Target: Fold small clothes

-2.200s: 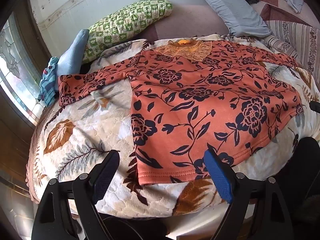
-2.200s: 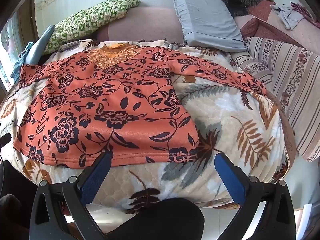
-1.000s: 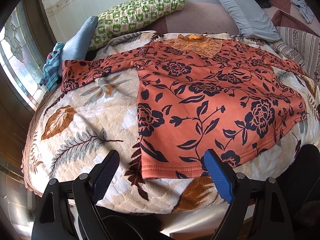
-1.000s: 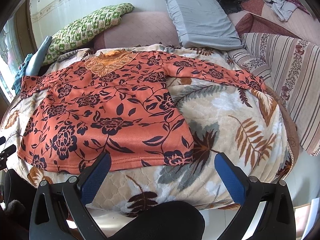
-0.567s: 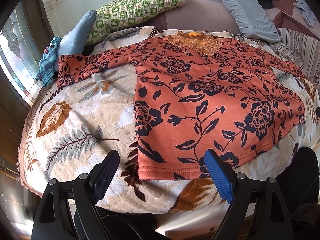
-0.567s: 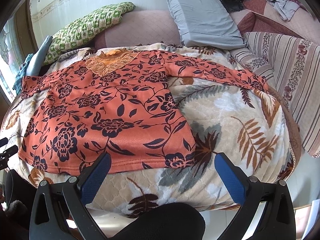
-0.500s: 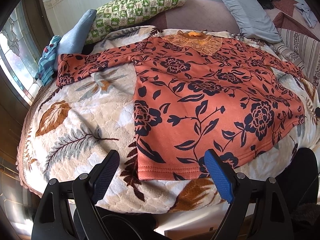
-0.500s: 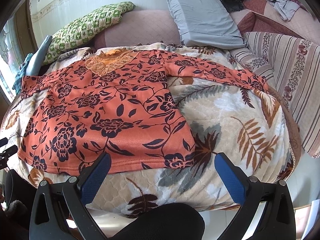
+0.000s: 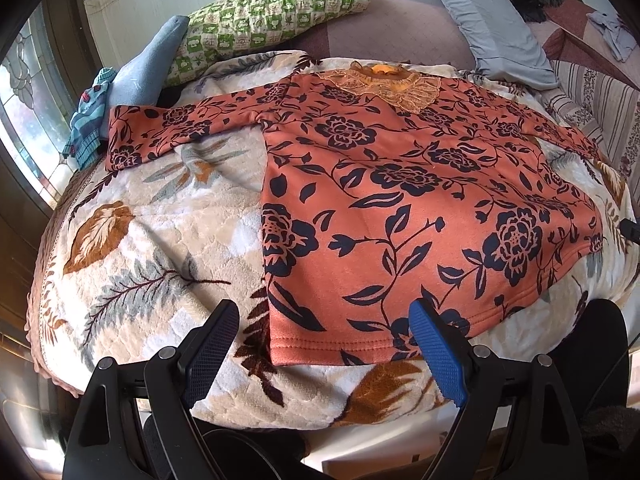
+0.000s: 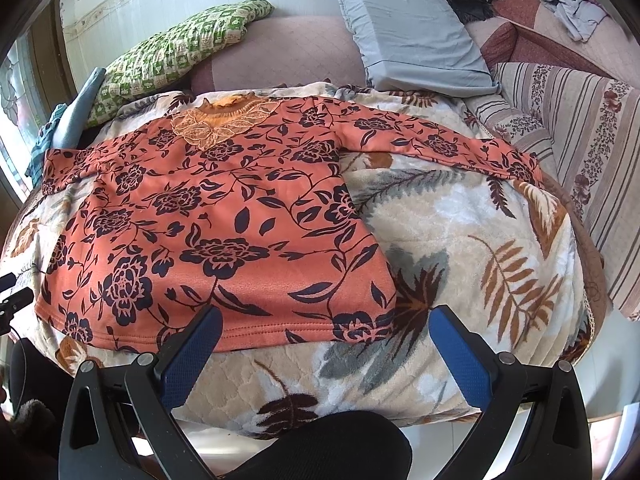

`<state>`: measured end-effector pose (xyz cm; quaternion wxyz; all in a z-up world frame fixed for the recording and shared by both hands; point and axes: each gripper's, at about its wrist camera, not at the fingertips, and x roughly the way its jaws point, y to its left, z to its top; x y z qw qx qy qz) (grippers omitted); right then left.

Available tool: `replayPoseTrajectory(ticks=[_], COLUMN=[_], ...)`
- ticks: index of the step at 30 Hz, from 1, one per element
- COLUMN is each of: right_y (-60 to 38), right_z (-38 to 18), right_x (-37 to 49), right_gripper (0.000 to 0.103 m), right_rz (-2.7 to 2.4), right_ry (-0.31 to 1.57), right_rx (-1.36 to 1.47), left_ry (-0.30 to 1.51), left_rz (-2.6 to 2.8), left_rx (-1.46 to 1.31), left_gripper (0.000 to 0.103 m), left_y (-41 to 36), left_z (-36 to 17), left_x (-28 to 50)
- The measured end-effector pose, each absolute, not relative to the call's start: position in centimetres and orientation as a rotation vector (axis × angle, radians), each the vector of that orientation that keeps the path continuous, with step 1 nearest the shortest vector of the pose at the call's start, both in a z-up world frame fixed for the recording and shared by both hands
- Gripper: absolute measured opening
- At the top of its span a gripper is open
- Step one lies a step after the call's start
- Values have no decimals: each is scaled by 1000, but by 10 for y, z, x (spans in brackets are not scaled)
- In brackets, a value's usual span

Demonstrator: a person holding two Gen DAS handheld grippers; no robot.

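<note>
An orange long-sleeved top with dark blue flowers (image 9: 400, 208) (image 10: 224, 232) lies flat on the bed, face up, both sleeves spread out sideways and a lace collar (image 9: 384, 84) at the far end. My left gripper (image 9: 324, 316) hangs open just short of the hem's left corner. My right gripper (image 10: 324, 316) is open too, over the hem's right corner. Neither holds anything.
The leaf-patterned blanket (image 9: 132, 240) covers the bed. At the back lie a green checked pillow (image 9: 264, 16), a blue-grey pillow (image 10: 404, 28) and folded blue cloth (image 9: 92, 116) by the window. A striped cover (image 10: 580, 128) is on the right. A dark knee (image 10: 328, 444) sits below.
Both grippers have edged slightly closer to the hem and stayed open. The top has not moved.
</note>
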<state>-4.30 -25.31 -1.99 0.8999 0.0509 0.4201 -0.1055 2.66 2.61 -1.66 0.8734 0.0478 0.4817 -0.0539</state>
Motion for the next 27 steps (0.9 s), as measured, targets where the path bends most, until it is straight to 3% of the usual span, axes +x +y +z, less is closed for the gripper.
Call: replayPoseTrajectory(ticks=[27], right_y=[-272], right_z=[-22], right_x=[-34], right_gripper=[103], right_rz=[-183], right_ry=[859], right_rx=[162], left_ry=[1078], left_rz=[-87], left_rx=[1], left_gripper=[87], left_y=[33], left_z=[-11], left_x=[72])
